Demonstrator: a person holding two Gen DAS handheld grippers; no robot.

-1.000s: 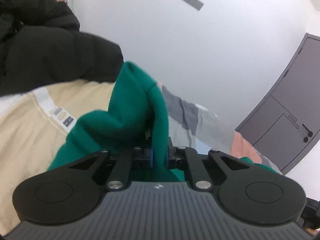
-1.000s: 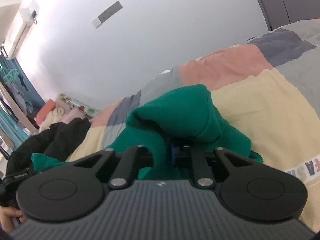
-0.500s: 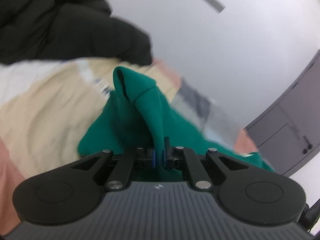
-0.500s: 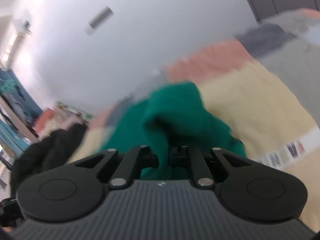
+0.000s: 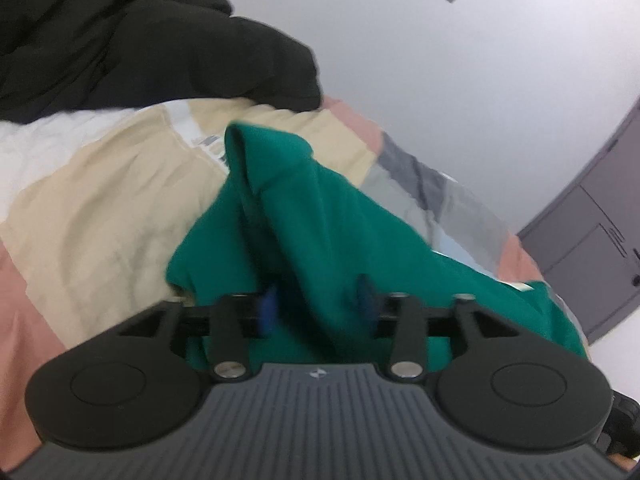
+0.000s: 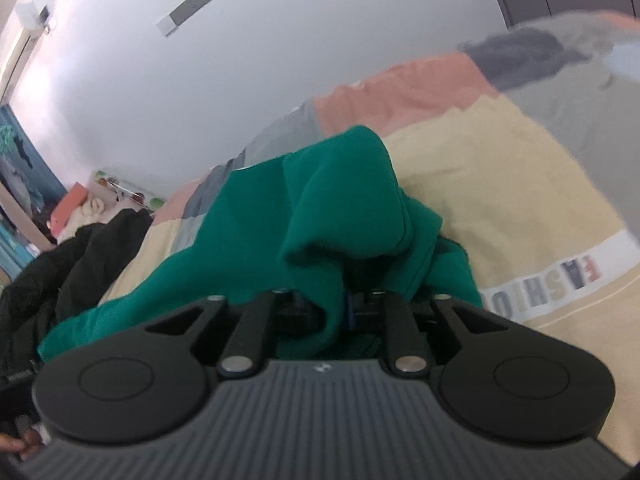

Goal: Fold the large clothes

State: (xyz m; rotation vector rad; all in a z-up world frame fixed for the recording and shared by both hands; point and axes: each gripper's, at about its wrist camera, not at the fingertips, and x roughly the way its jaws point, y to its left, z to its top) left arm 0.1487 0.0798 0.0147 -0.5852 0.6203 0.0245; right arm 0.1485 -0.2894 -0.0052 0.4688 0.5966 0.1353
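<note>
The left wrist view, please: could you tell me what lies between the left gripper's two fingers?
In the left wrist view, a fold of the green garment runs between the fingers of the left gripper, whose jaws have just been opening.

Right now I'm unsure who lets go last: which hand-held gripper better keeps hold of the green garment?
Right hand-held gripper: narrow jaws with green garment bunched between; left hand-held gripper has just been opening, cloth loose.

green garment point(image 5: 344, 240) drapes over both tools, so fingertips are buried in cloth. right gripper point(image 6: 344, 304): pad contact unreadable, fold covers the gap. left gripper point(image 5: 316, 304): blue pads motion-smeared. black jacket point(image 5: 120, 40) cut by frame top and left. bedspread point(image 6: 500, 184) lettering partly cropped, far edge blurred. door point(image 5: 592, 248) cut at right.
</note>
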